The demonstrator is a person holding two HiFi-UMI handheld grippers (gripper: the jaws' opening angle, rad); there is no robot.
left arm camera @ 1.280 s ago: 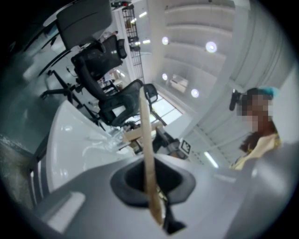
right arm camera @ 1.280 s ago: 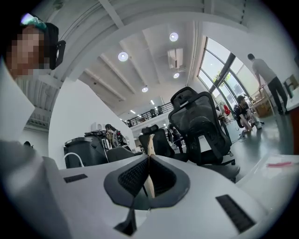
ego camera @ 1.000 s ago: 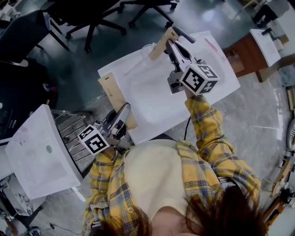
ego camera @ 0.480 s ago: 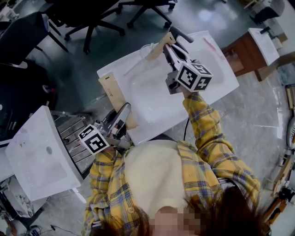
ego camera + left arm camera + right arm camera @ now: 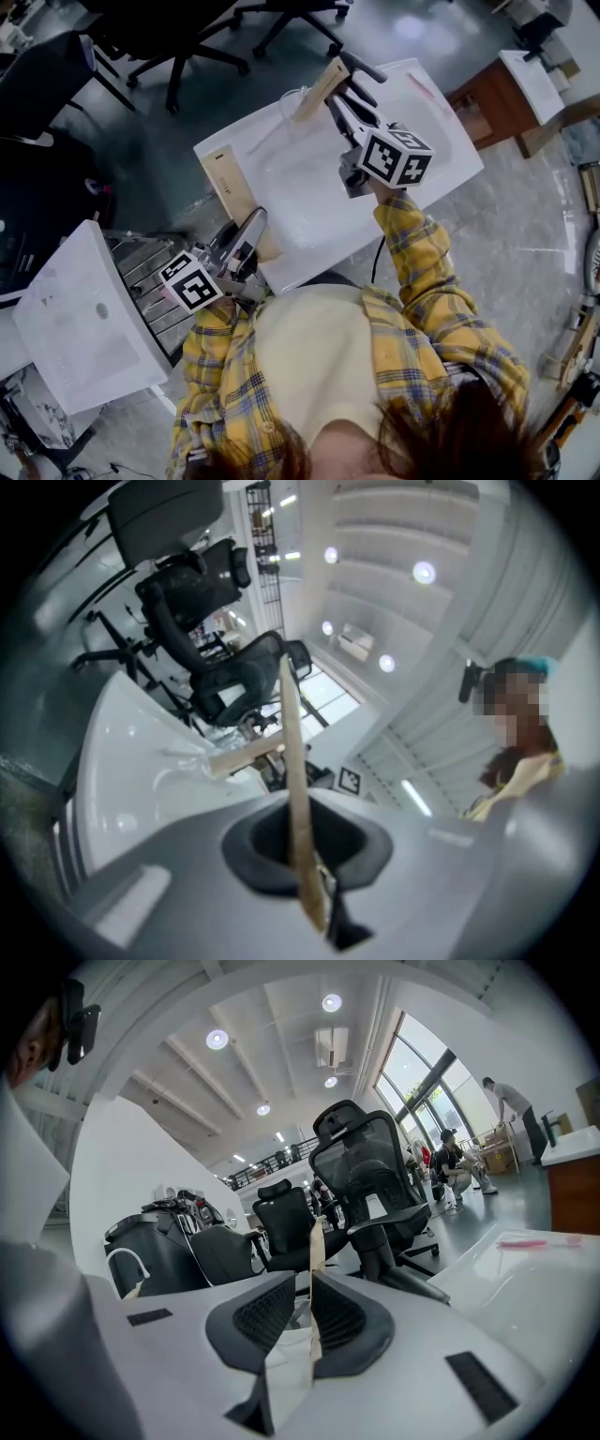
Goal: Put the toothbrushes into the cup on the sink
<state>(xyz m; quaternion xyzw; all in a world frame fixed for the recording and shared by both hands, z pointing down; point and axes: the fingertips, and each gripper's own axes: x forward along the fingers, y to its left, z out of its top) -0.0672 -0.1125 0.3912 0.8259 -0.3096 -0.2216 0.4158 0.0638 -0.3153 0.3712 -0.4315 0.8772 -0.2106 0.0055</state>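
While left gripper, right gripper each clamp one | toothbrushes: flat, tan

1. A white sink with a shallow basin and a flat rim is seen from above, set at a slant over the glossy grey floor.
2. A clear cup is stood at the sink's far left corner, partly covered.
3. A thin pink item is laid along the right rim, well apart from the cup; what it is cannot be told.
4. A second white sink is carried by a metal rack to the left.
5. Black office chairs are stood on the floor beyond.
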